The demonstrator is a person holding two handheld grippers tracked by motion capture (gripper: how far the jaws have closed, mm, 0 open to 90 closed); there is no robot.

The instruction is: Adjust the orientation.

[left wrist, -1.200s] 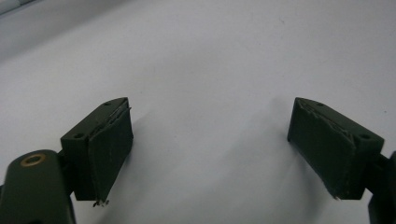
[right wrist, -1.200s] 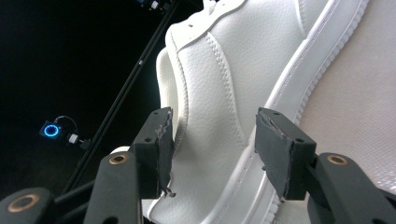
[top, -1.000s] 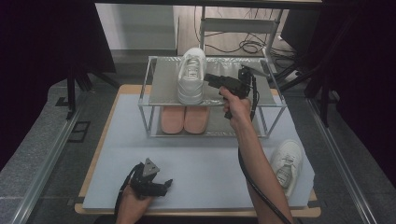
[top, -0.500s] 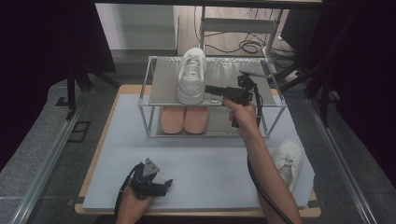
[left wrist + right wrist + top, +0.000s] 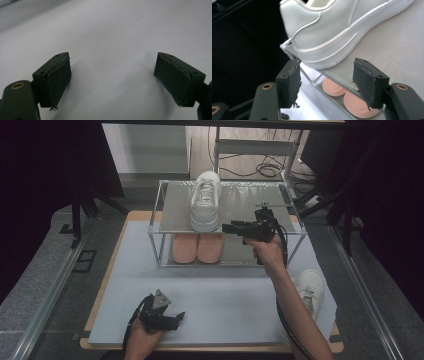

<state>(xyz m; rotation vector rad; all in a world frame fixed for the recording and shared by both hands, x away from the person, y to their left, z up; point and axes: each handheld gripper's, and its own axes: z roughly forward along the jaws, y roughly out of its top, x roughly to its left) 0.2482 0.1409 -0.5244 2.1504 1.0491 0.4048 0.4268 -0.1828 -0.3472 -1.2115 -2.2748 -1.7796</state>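
A white sneaker (image 5: 206,202) stands on the top shelf of a metal rack (image 5: 250,200), its toe pointing away from me. My right gripper (image 5: 229,228) hovers at the rack's front edge, right of the sneaker's heel, pointing left. In the right gripper view the sneaker (image 5: 332,27) lies just beyond the right gripper (image 5: 328,82). Its jaws have just been opening and nothing is between them. A pair of pink shoes (image 5: 197,247) sits on the lower shelf. My left gripper (image 5: 176,318) rests open on the pale mat near the front edge, empty in its own view (image 5: 112,80).
A second white sneaker (image 5: 310,287) lies on the mat at the right, beside my right forearm. The pink shoes (image 5: 352,100) show under the shelf edge. Dark curtains and floor rails flank the table; cables lie behind the rack.
My right gripper has drawn back from the sneaker toward the rack's front edge and slightly right, with its jaws wider. The sneaker stays on the shelf. The left gripper has not moved.
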